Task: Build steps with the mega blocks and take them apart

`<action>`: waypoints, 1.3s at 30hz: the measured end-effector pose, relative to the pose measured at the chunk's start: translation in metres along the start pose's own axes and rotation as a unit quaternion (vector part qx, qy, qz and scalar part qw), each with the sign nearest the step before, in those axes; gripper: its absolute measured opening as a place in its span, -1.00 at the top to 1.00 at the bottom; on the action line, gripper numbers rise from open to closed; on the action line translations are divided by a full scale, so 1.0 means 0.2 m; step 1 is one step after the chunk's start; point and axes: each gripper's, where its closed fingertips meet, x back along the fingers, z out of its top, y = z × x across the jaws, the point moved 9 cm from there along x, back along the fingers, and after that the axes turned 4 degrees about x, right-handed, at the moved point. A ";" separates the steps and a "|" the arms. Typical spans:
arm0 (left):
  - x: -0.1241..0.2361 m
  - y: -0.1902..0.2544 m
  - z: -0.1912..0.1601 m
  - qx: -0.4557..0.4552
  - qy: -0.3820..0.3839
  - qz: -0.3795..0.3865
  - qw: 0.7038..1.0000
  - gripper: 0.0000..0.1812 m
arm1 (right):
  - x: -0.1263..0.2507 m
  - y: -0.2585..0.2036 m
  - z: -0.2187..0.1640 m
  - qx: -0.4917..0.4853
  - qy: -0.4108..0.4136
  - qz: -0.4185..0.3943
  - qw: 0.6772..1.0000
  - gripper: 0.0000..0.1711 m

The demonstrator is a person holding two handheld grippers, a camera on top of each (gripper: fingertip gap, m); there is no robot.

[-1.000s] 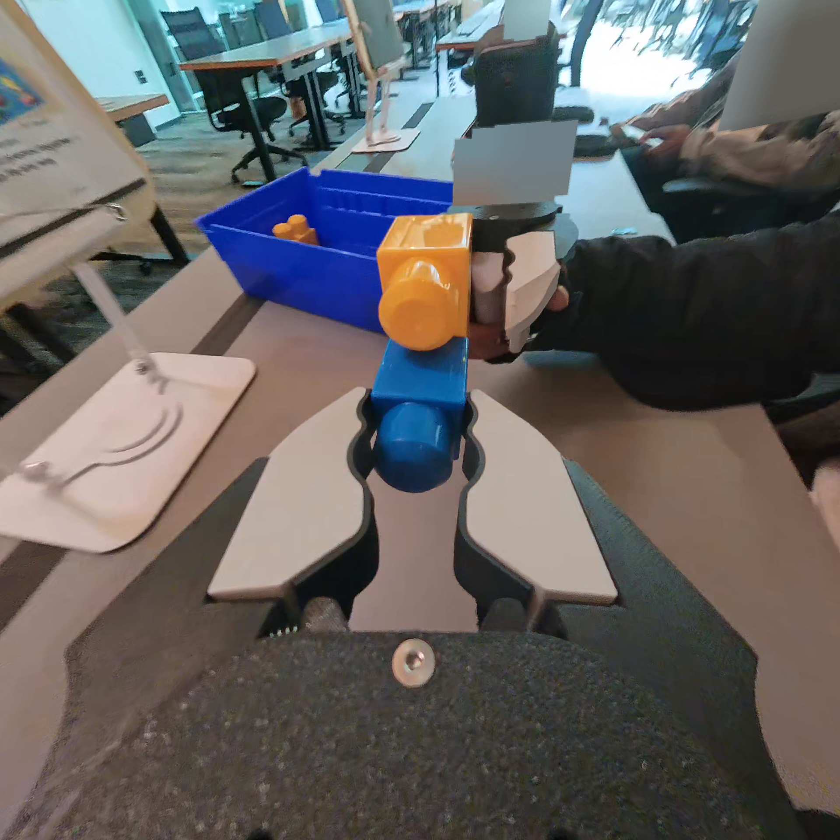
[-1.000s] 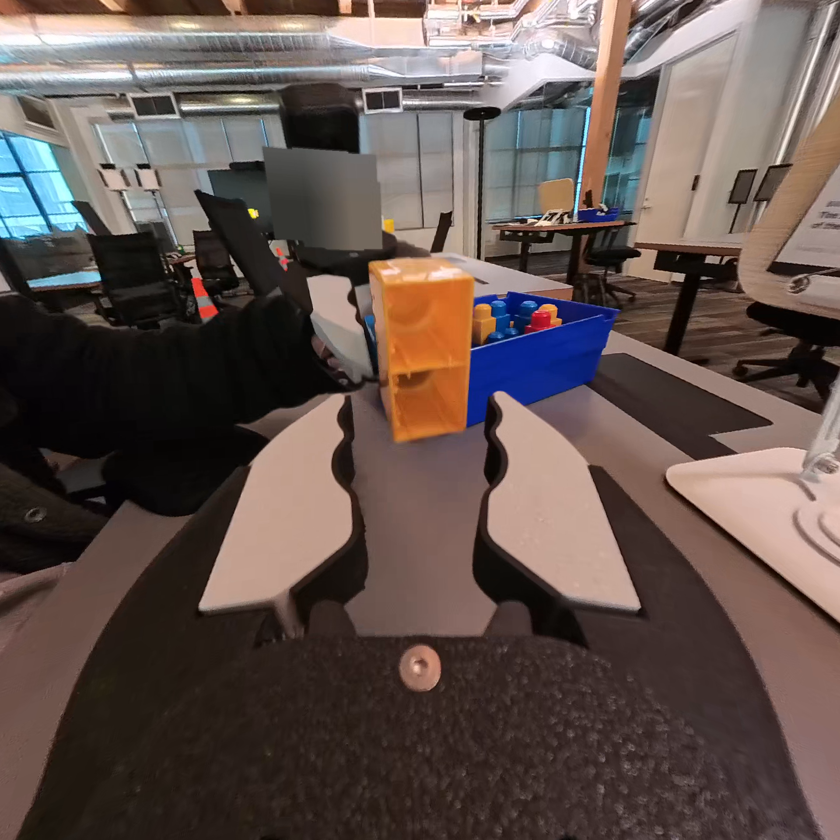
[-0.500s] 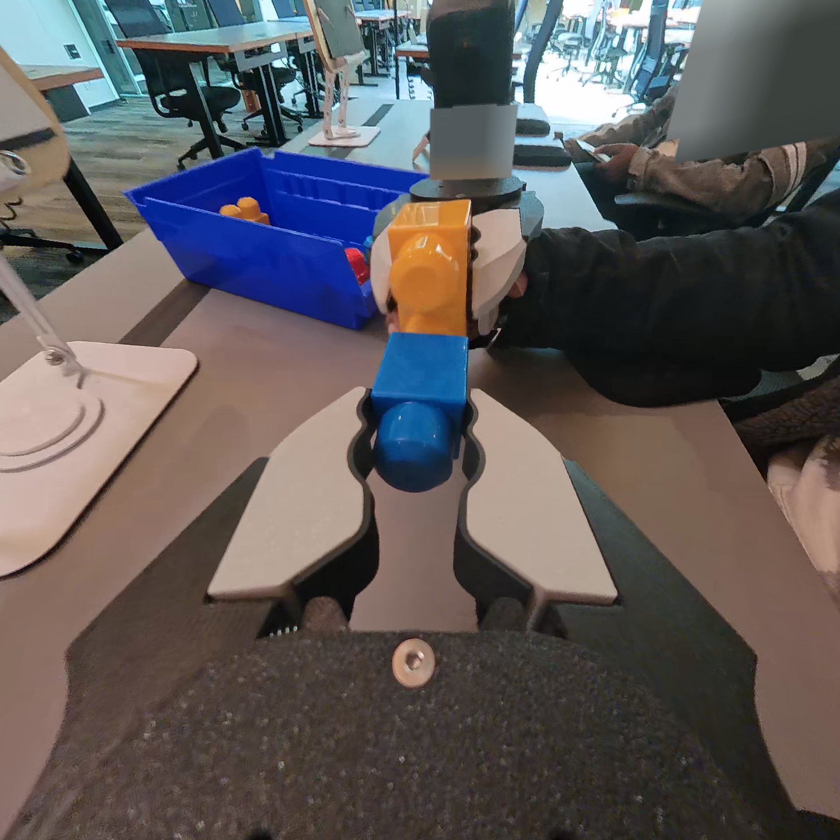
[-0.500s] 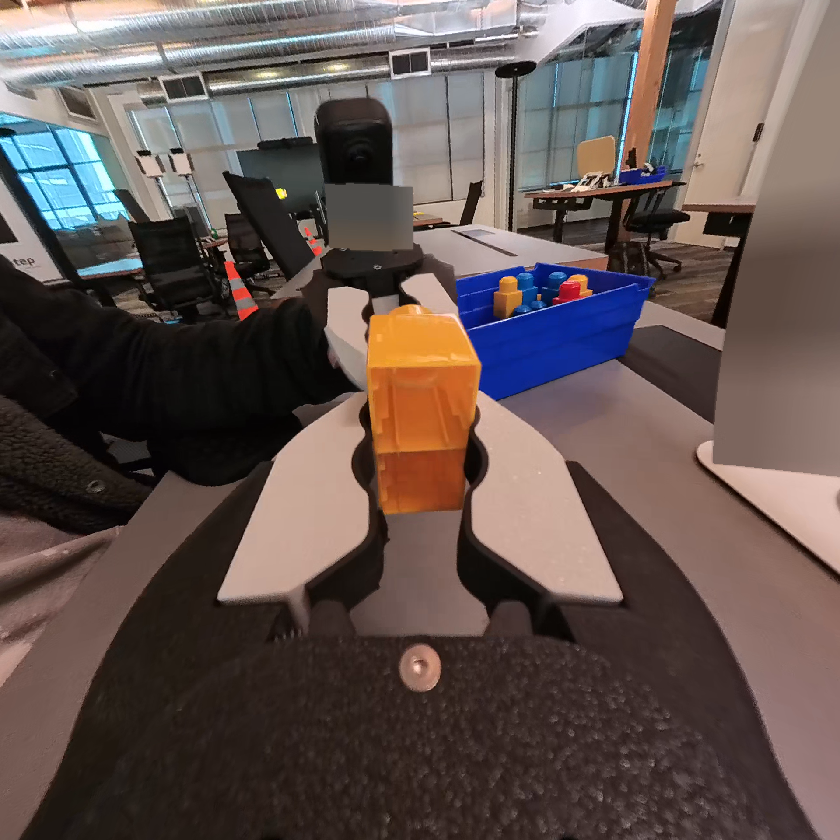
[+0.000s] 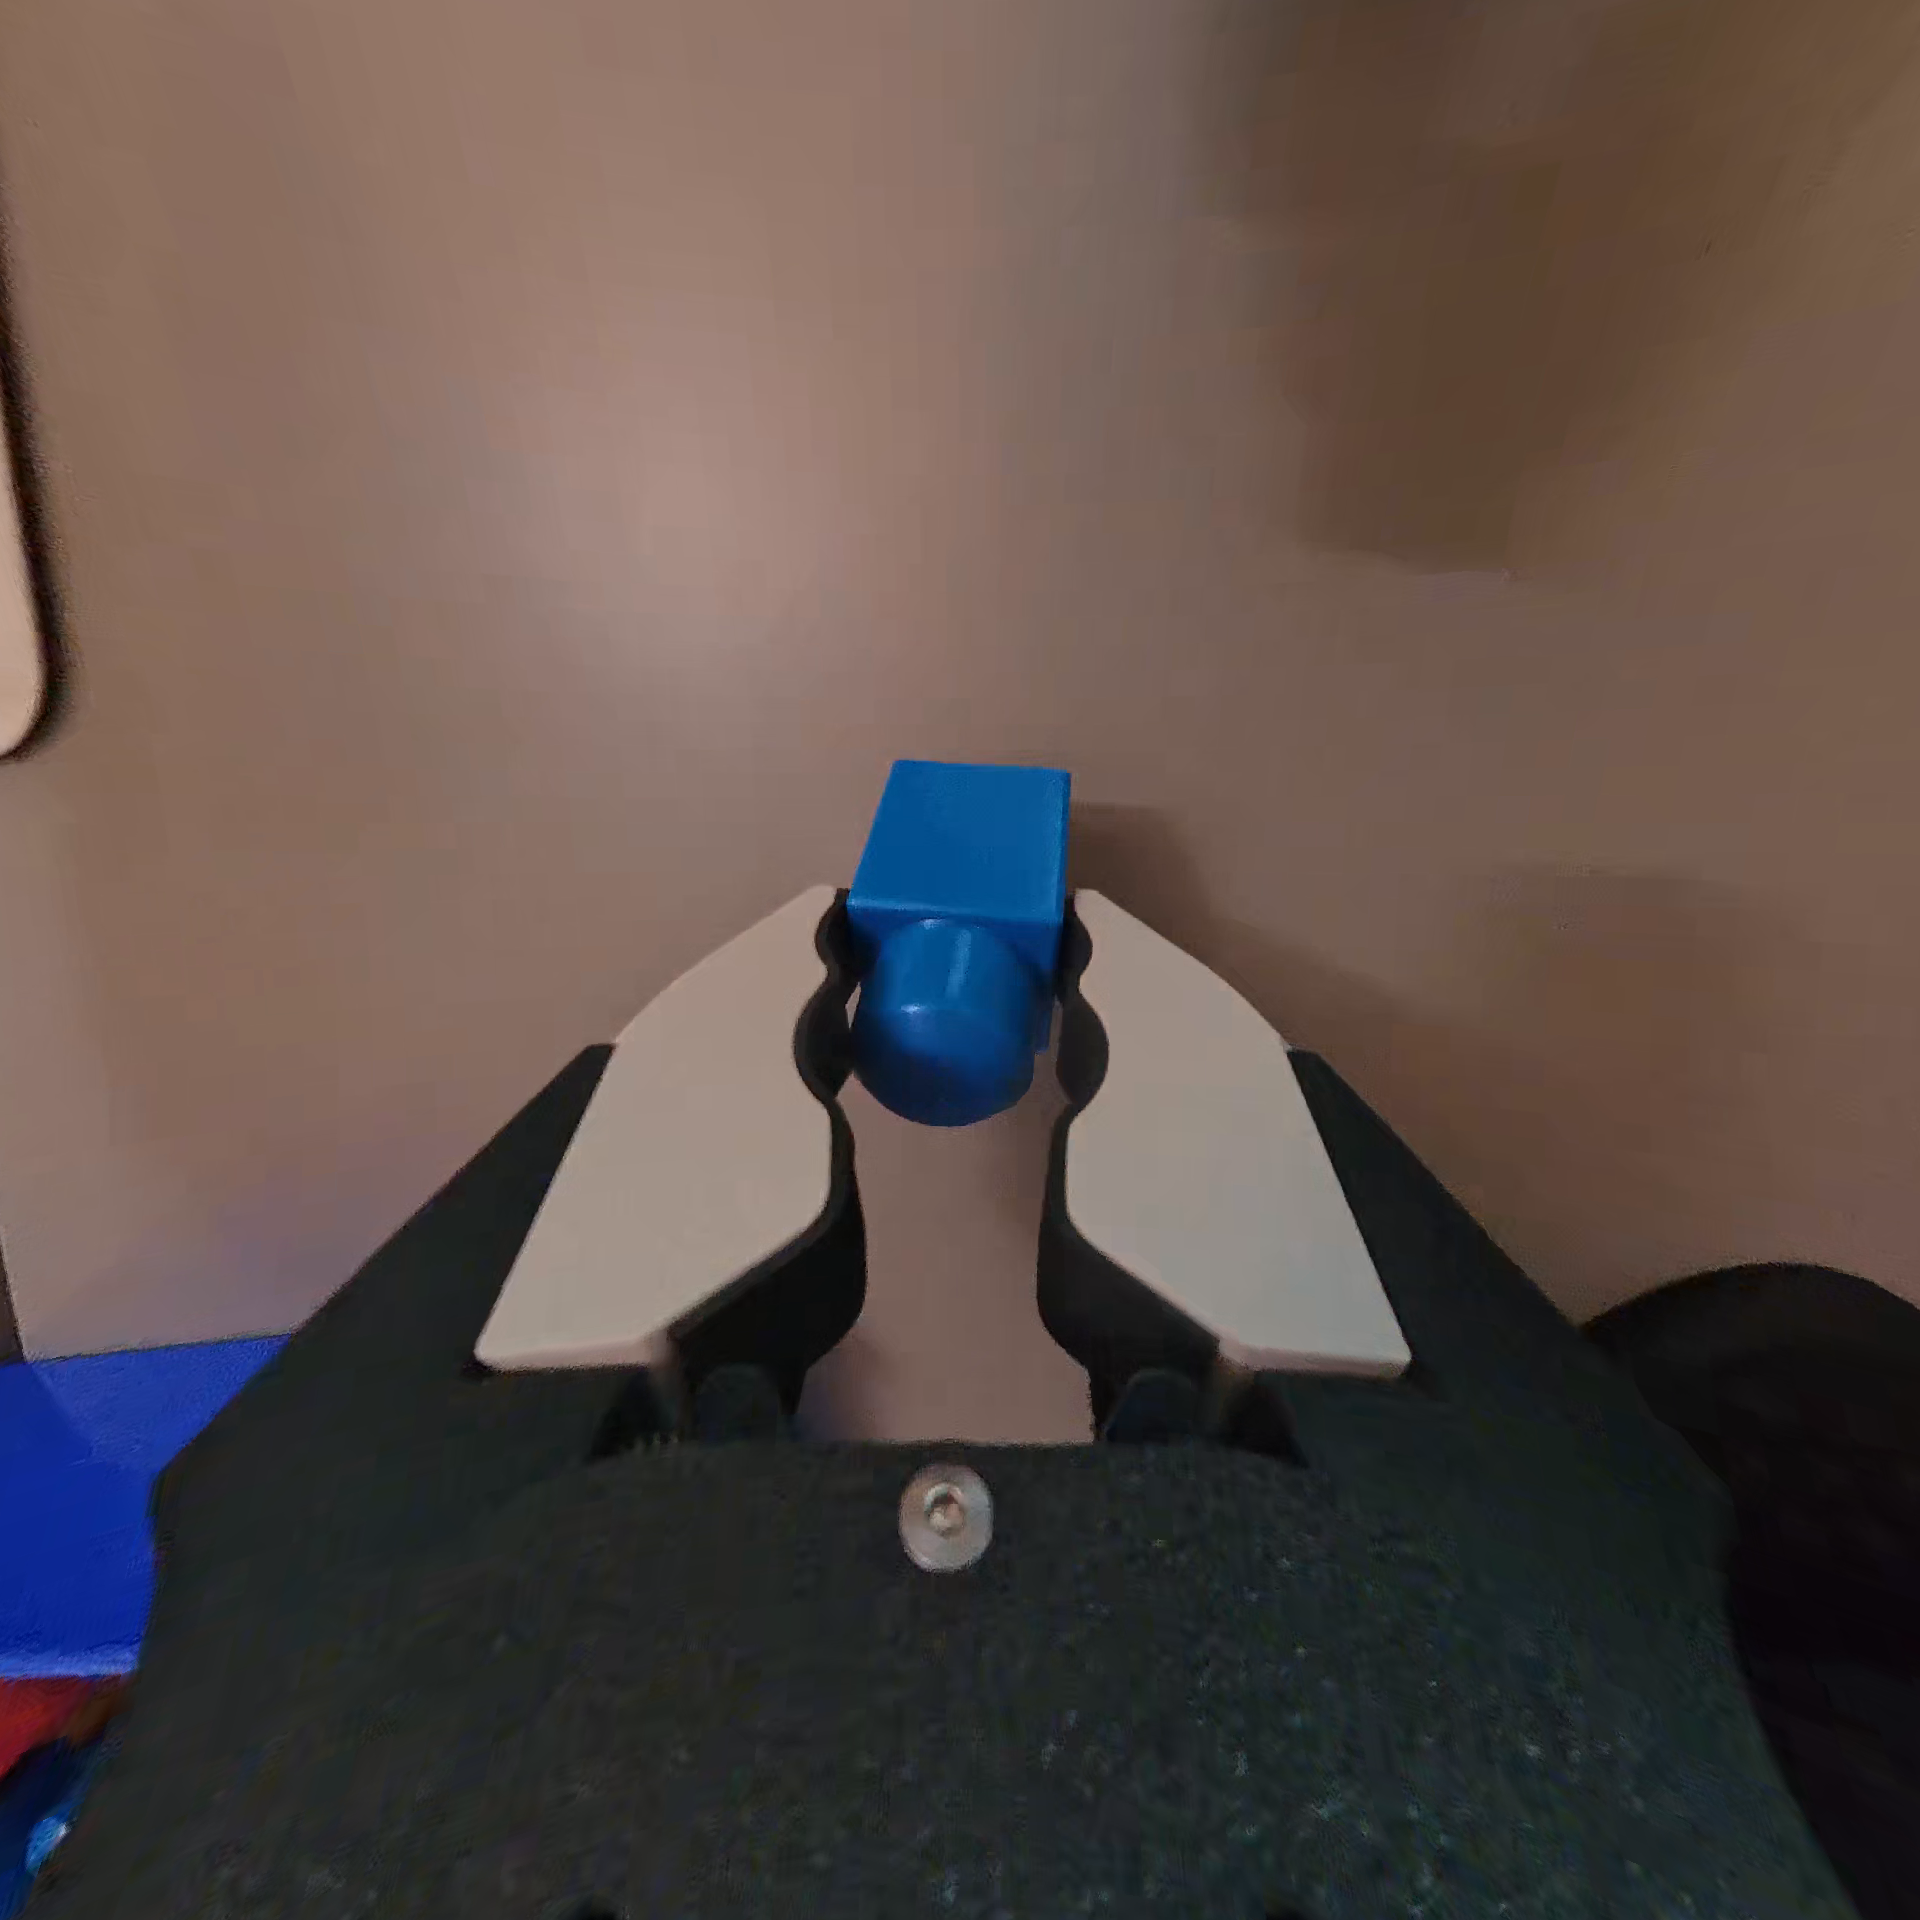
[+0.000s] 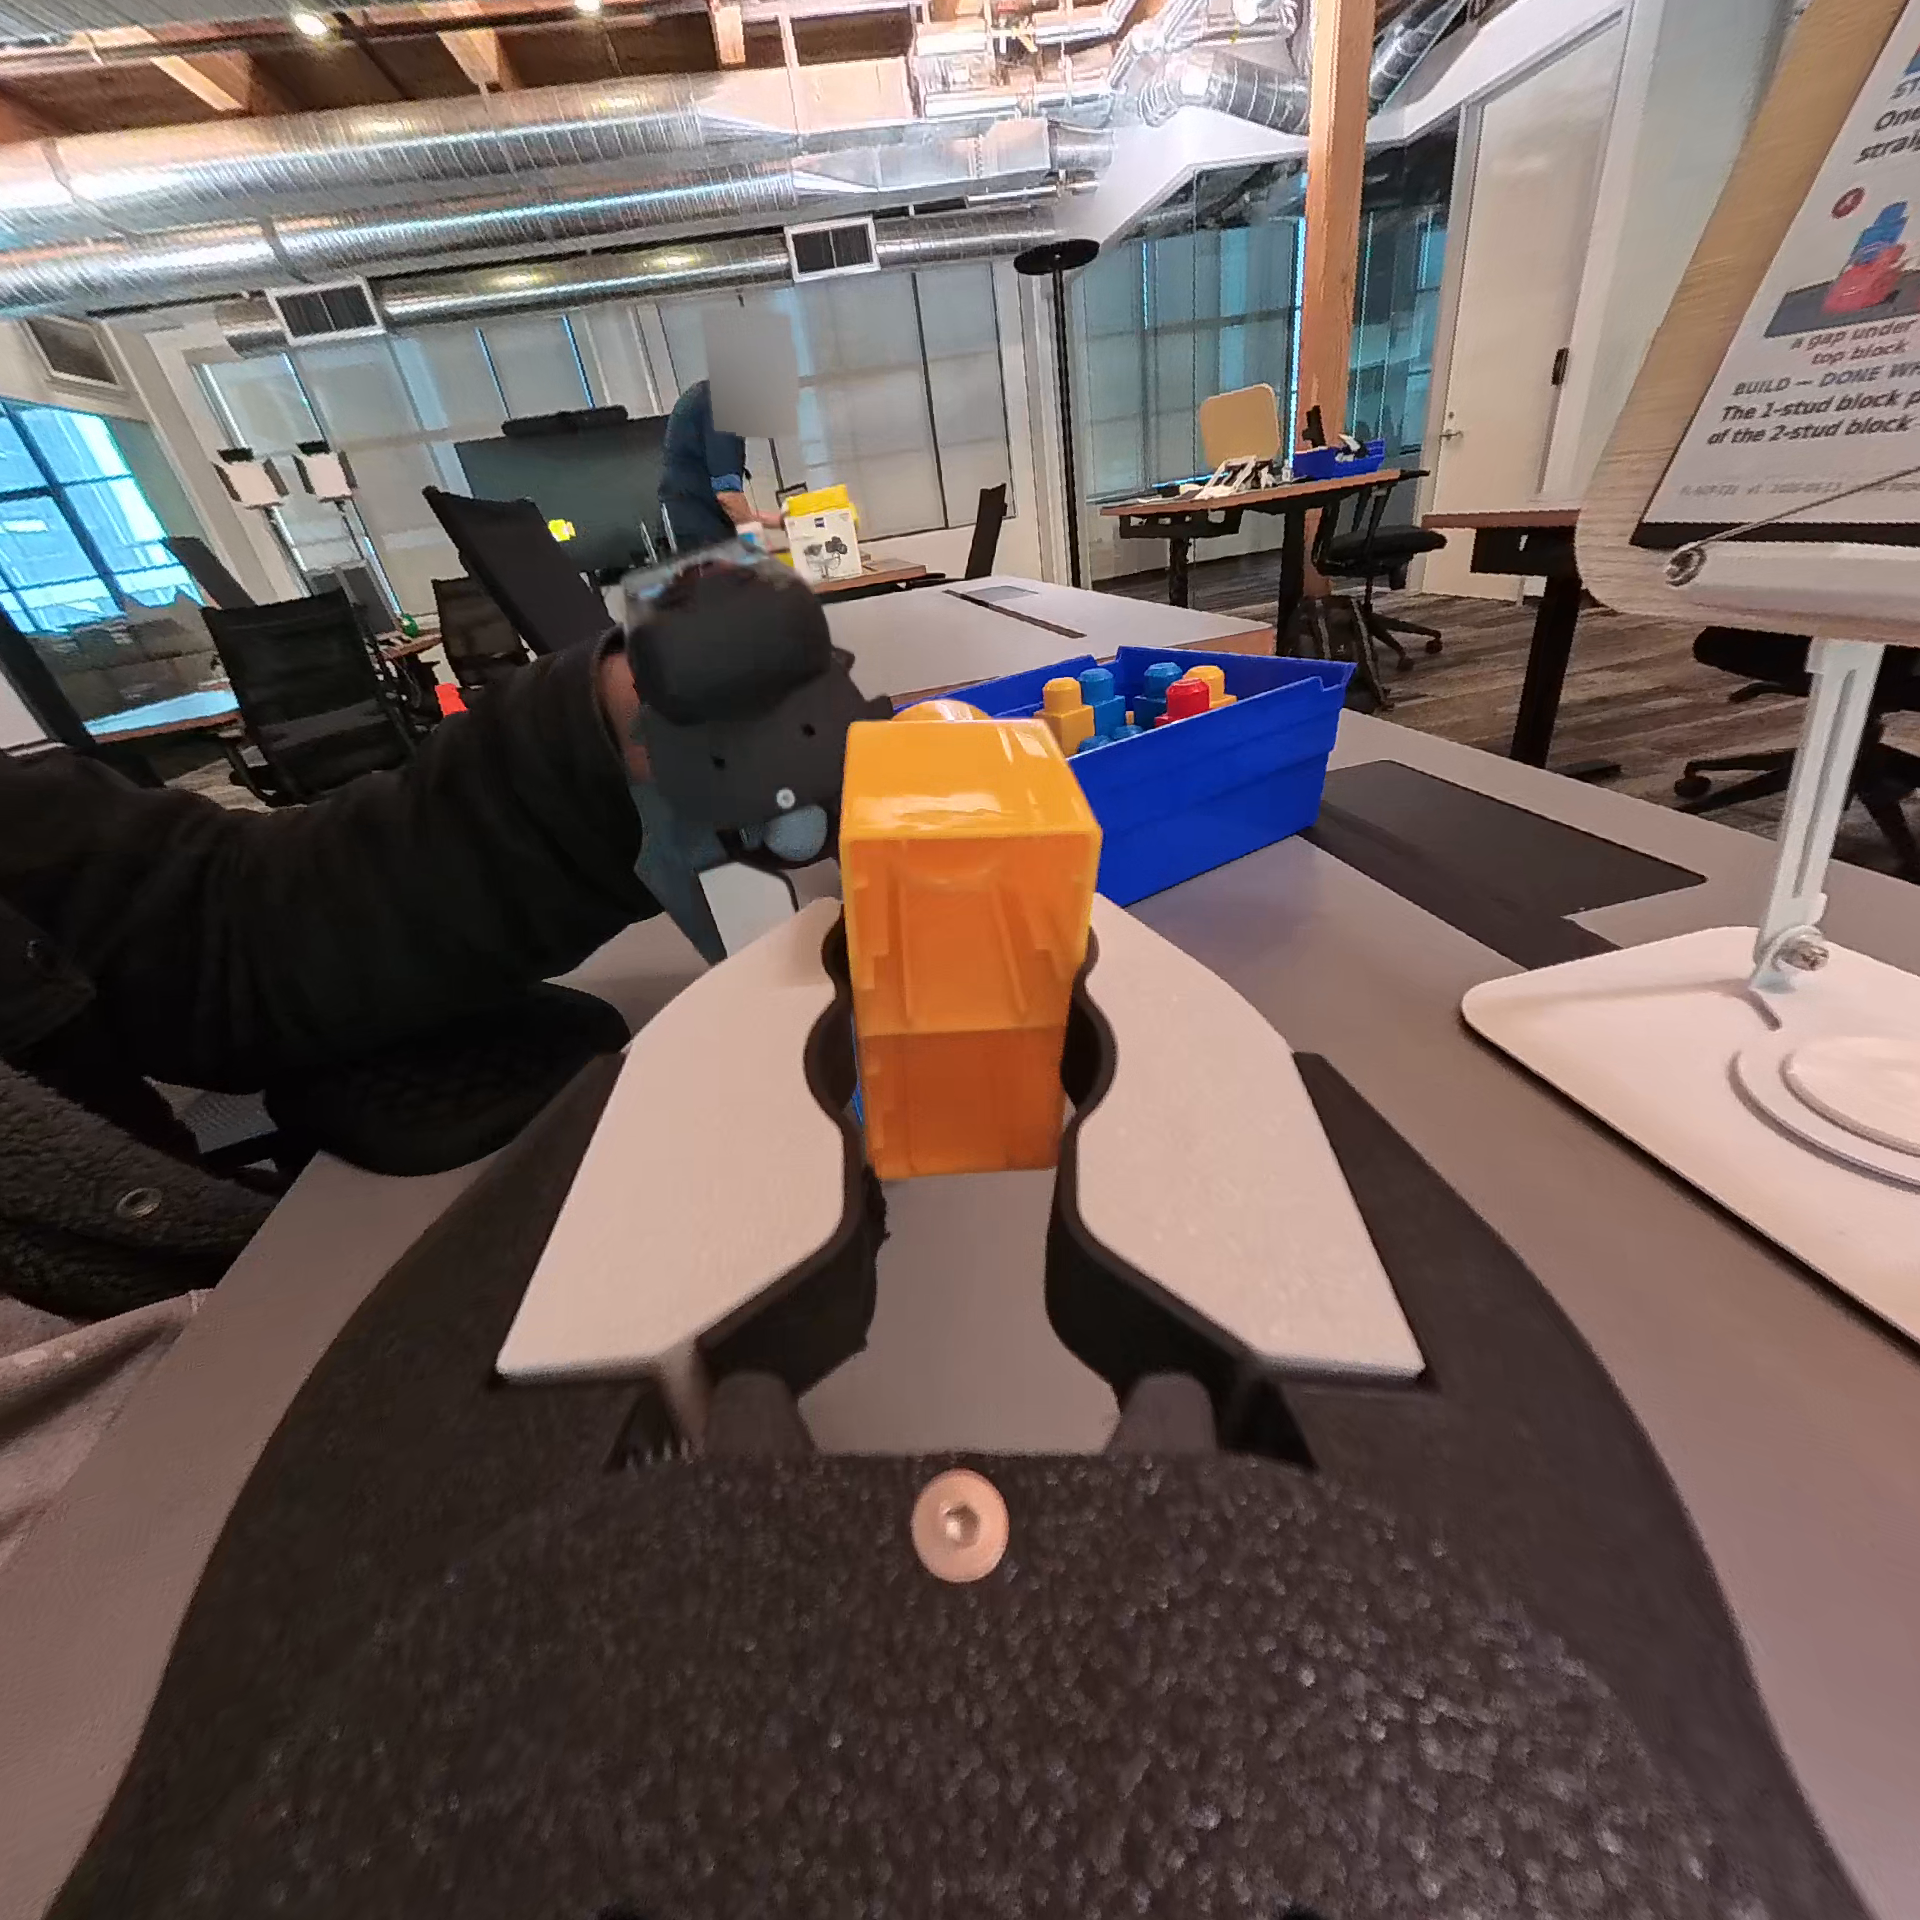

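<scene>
A: Where are the blocks?

B: Apart, one in each tool. The left tool (image 5: 958,925) is clamped on the blue block (image 5: 961,847), a one-stud piece, with its stud pointing back at the camera and its hollow base pointing away, down toward the worktop (image 5: 727,416).

A: And the right tool?

B: The right tool (image 6: 961,997) is closed tight on the orange block (image 6: 961,956). That is the longer two-stud piece, and its long axis runs straight out along the fingers. One stud just shows over its far top edge.

A: So what does the next move turn on?

B: How the two blocks face each other. In the right wrist view the left tool sits up and to the left of the orange block, tipped downward, very close beside it. The blue block itself is hidden there, so I cannot tell if they touch.

A: Are they building or taking apart?

B: I cannot say for sure. If joining, the blue base has to come square over one orange stud. If clearing away, the bin (image 6: 1195,790) of loose blocks lies just behind the orange block, nearer the right tool.

A: Any risk?

B: A skewed press, I'd guess. With the blue block's mating face out of sight, alignment is hard to judge.
</scene>
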 end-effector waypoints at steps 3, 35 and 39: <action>-0.05 0.00 0.02 -0.013 -0.034 0.000 0.999 0.60 | 0.01 0.01 0.00 -0.001 0.001 -0.004 1.000 0.57; 0.18 0.05 0.33 0.081 0.554 -0.122 0.819 0.55 | -0.07 -0.07 0.06 -0.084 0.196 0.054 0.975 0.57; 0.19 0.05 0.34 0.099 0.578 -0.120 0.801 0.61 | -0.08 -0.09 0.07 -0.074 0.196 0.051 0.976 0.57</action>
